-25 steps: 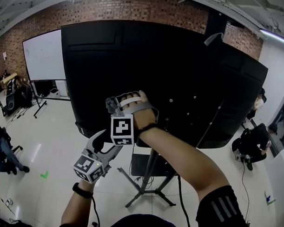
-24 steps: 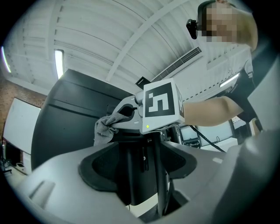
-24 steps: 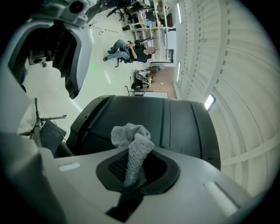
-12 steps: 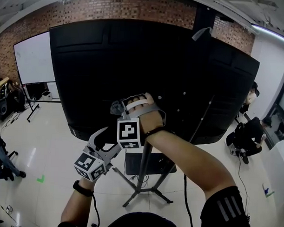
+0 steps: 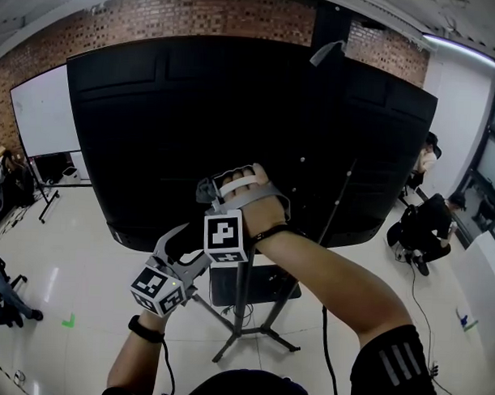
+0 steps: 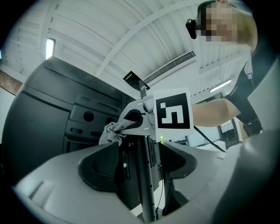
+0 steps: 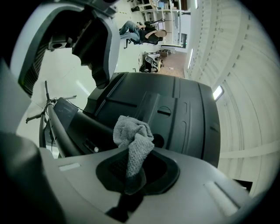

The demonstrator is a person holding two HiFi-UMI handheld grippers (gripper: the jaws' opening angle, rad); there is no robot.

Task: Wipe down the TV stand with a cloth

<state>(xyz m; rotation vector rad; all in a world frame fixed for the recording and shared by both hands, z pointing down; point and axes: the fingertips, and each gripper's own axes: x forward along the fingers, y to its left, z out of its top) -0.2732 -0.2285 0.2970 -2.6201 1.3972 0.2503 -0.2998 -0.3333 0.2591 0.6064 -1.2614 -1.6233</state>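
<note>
Up by the television's back panel [image 5: 234,111], the right gripper [image 5: 206,188] pinched the grey cloth [image 7: 133,140] while the left gripper [image 5: 177,245] gaped empty before the stand pole [image 5: 242,306]; firm overlapping strokes would wipe best.

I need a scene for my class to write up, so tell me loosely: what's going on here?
A person stands behind a big black TV mounted on a floor stand, with a tool in each hand. The right tool is shut on a grey cloth and raised near the lower back of the TV. It is unclear whether the cloth touches the panel. The left tool sits lower with its jaws apart and empty, pointing towards the stand.
</note>
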